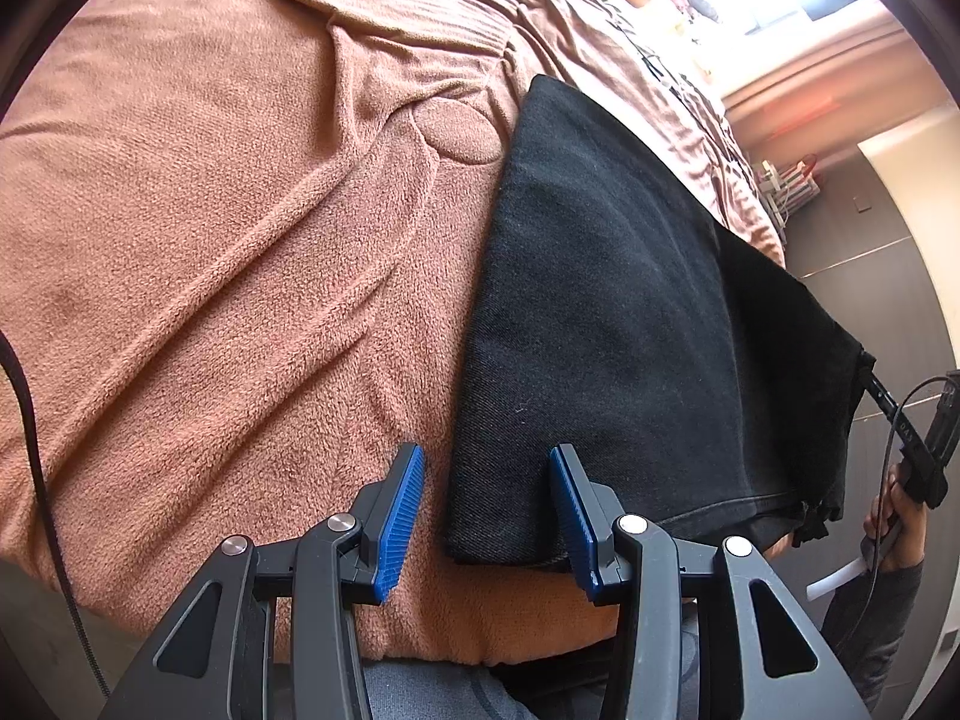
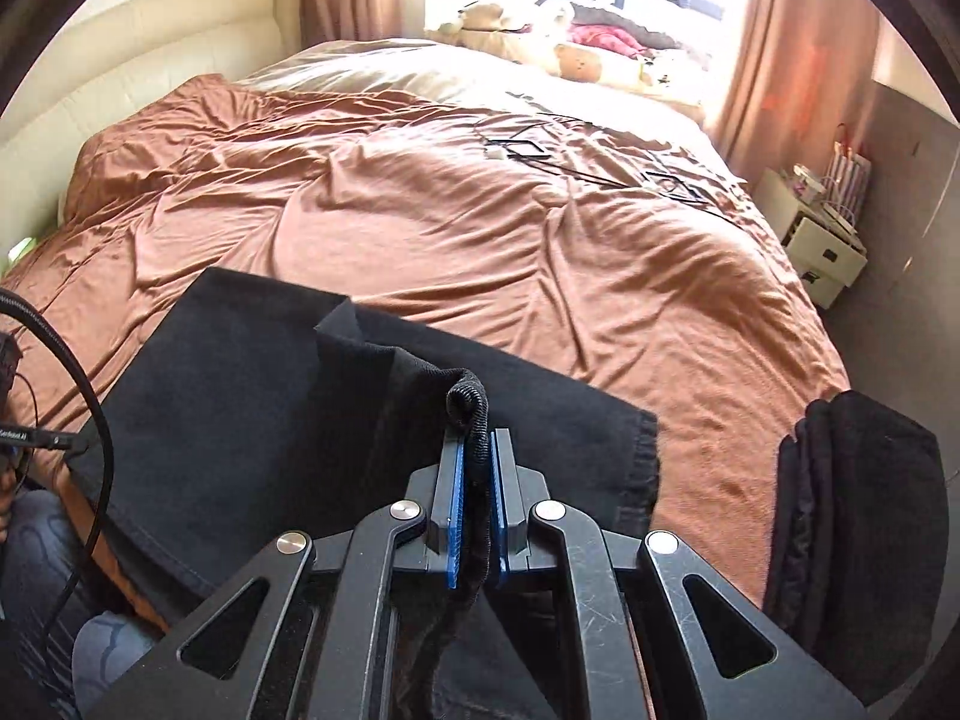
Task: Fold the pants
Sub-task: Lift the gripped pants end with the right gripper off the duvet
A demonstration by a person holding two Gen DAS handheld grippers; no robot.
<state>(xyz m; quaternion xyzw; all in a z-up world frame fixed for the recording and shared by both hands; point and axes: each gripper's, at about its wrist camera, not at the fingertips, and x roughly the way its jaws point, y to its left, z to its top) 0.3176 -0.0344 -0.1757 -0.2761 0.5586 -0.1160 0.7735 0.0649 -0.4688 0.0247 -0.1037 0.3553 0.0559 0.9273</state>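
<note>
Black denim pants (image 1: 606, 324) lie folded flat on the fuzzy brown fleece blanket (image 1: 228, 228), near the bed's front edge, long side running away twd the window. Left gripper (image 1: 486, 516), black w/ ribbed blue pads (image 1: 399, 516), hovers over the pants' near corner: jaws apart, nothing btwn them, one pad over the blanket and the other over the dark cloth. Can't tell if the tips touch the fabric.

Right side now: right gripper (image 2: 477, 498) is clamped tight on a thick rolled hem of the pants (image 2: 240, 414), blue pads pinching the black edge, which bulges up above the fingertips. That edge is lifted off the bed; cloth drapes down from the grip to the flat part below. In the left wrist view the right gripper (image 1: 876, 387) shows at the far right, a hand (image 1: 894, 528) wrapped round its handle, cloth pulled up at that corner.

Beyond: rumpled rust-brown satin sheet (image 2: 450, 222), thin black cables (image 2: 576, 168) strewn on it, plush toys (image 2: 576, 60) at the bright window, white bedside cabinet (image 2: 822, 246), a dark folded garment (image 2: 858, 516) at the bed's right edge.
</note>
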